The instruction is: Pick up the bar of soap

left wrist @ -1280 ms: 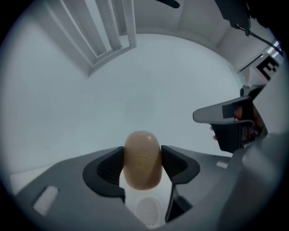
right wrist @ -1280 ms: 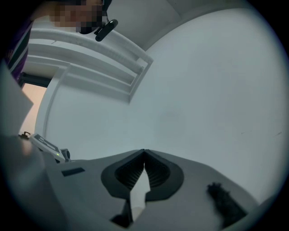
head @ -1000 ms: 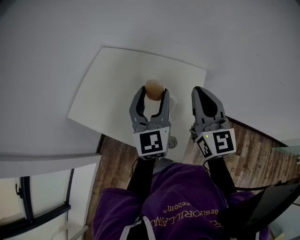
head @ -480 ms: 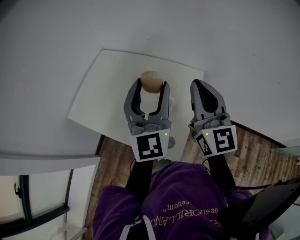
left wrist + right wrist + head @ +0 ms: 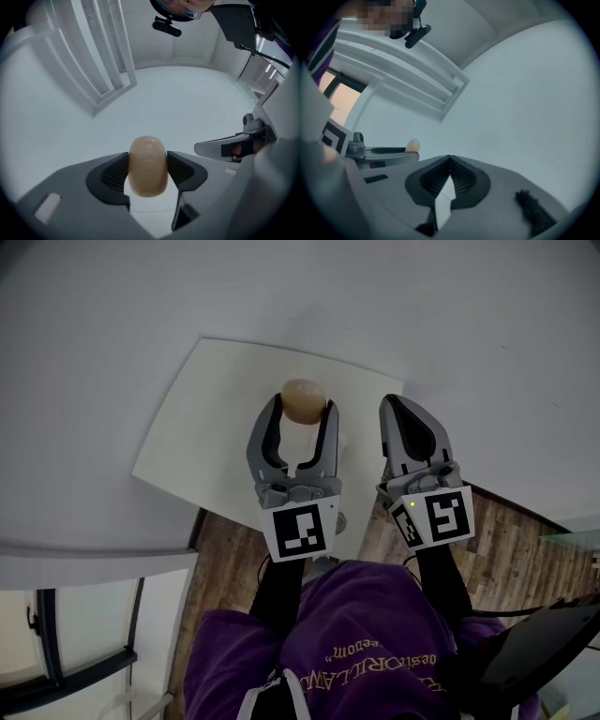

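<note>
The left gripper (image 5: 148, 159) is clamped on the bar of soap (image 5: 148, 172). The soap is a pale tan oval standing on end, pinched by its two sides between the ribbed pads. Just to its right is the right gripper (image 5: 449, 163), its jaws pressed together with nothing between them.

Both grippers and the soap hang over the white counter (image 5: 202, 432), a bare slab with rounded corners, and the soap sits above its far middle part. Past the counter's near edge lies a brown wood floor (image 5: 230, 549). The person's purple top (image 5: 356, 634) fills the bottom of the head view, and around the counter everything is plain and pale.

Only the head view gives the counter's outline and the floor. Only the left gripper view meets the soap face-on, showing a faint embossed mark on it and a white slatted frame (image 5: 101, 61) at far left. The right gripper view alone proves those jaws are closed. It also catches the left gripper side-on at its left edge, with only the soap's rounded tip poking out past the jaw.
</note>
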Available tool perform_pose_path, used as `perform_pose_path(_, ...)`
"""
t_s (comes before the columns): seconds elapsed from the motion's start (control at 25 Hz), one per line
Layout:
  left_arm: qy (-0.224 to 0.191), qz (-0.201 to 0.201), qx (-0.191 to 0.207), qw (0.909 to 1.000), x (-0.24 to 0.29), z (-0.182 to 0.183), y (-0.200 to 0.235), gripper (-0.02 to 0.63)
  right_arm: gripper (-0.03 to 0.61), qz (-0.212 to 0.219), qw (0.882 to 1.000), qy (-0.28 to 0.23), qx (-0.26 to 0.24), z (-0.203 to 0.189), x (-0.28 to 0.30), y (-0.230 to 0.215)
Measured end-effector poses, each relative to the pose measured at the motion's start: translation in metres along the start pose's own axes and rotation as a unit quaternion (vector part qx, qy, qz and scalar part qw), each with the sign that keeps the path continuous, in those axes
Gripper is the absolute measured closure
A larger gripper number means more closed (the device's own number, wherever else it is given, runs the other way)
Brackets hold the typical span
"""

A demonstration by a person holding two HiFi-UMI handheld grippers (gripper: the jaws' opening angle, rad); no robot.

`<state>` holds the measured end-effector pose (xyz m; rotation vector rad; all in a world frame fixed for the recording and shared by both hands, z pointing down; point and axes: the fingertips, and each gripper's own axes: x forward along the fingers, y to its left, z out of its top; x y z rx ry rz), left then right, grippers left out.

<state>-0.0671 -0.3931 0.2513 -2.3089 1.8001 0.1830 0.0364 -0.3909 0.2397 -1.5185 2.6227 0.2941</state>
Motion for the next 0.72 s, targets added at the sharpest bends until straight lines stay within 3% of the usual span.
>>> perform_pose_path(0.72,0.001,-0.002,-0.008,1.0,-0.003,-0.01,0.005,0.347,0.571,0.004,1.0,0.005,-0.006,-0.008,0.005,0.008)
